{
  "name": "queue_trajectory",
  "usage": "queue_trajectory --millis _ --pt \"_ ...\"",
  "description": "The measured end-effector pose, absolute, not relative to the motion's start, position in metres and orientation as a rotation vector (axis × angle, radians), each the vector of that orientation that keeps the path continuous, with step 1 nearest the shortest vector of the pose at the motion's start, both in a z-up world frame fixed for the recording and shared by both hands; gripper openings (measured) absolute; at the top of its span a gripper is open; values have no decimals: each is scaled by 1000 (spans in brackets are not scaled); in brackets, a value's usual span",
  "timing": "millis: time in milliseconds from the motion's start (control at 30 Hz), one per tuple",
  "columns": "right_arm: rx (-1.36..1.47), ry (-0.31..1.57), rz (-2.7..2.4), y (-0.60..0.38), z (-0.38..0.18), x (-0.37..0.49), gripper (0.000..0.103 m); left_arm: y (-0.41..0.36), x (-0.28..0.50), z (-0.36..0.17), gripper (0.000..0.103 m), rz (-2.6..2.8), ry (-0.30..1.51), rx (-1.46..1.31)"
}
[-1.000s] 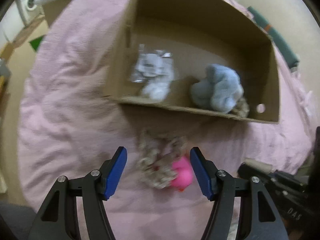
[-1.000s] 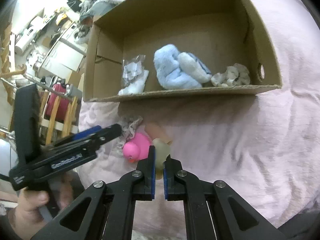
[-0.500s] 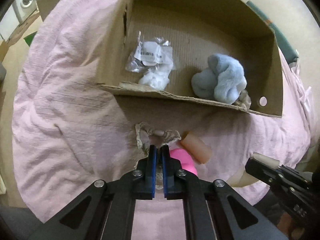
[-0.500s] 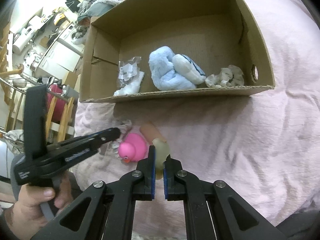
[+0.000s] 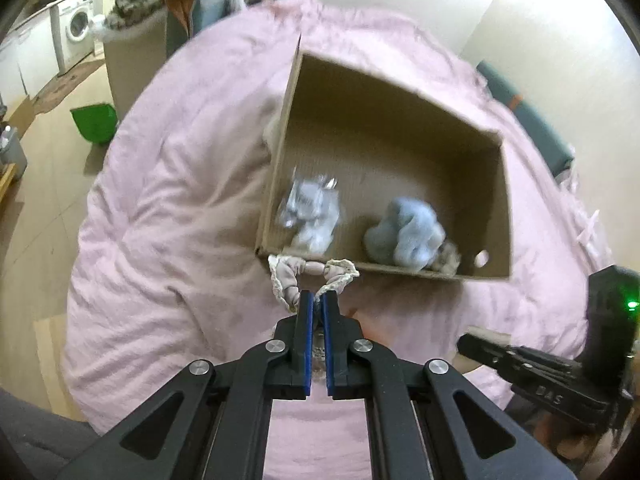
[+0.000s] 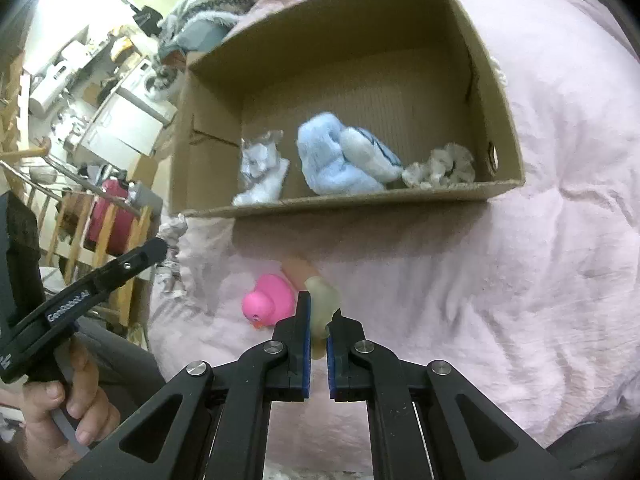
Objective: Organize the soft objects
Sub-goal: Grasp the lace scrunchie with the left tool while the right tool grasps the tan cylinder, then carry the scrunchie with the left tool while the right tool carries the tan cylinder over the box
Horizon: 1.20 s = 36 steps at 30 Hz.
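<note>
A cardboard box [image 5: 505, 208] [image 6: 208, 168] sits on a pink blanket. Inside lie a blue plush toy [image 5: 404, 236] [image 6: 340, 160], a bagged white item [image 5: 312, 216] [image 6: 260, 176] and a grey scrunchie [image 6: 440, 166]. My left gripper [image 5: 316, 304] is shut on a beige lace scrunchie [image 5: 310, 272], lifted near the box's front wall. My right gripper [image 6: 318, 312] is shut on a pale squishy toy [image 6: 322, 300] low over the blanket. A pink rubber duck [image 6: 268, 300] lies just left of it, and a peach tube [image 6: 298, 270] behind.
The pink blanket [image 6: 540, 280] [image 5: 172, 240] covers the bed. A green bin [image 5: 94, 122] stands on the floor at left. Furniture and a red bag [image 6: 108, 216] crowd the left side. The left gripper's body [image 6: 80, 296] shows beside the duck.
My left gripper shut on the lace scrunchie and raised it from beside the duck toward the box. My right gripper stayed shut on the pale toy, barely moving.
</note>
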State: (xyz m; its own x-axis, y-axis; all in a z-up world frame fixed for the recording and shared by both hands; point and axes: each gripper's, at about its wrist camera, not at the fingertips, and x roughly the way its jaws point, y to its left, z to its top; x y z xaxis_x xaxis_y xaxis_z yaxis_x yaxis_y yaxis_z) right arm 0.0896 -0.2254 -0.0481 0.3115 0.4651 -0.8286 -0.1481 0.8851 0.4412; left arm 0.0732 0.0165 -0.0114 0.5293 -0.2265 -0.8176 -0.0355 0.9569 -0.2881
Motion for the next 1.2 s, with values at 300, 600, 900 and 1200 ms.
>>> queue_trajectory --millis 300,600,900,1200 --pt "339 985 445 -242 8 85 8 7 58 54 5 -153 793 -245" --pt "373 882 426 -263 44 110 8 1 97 72 5 -164 740 -170" --pt "385 936 336 -276 17 152 8 -20 137 40 5 -164 770 -86" --pt "342 1060 285 -262 -27 162 8 -20 155 -4 5 -124 862 -83"
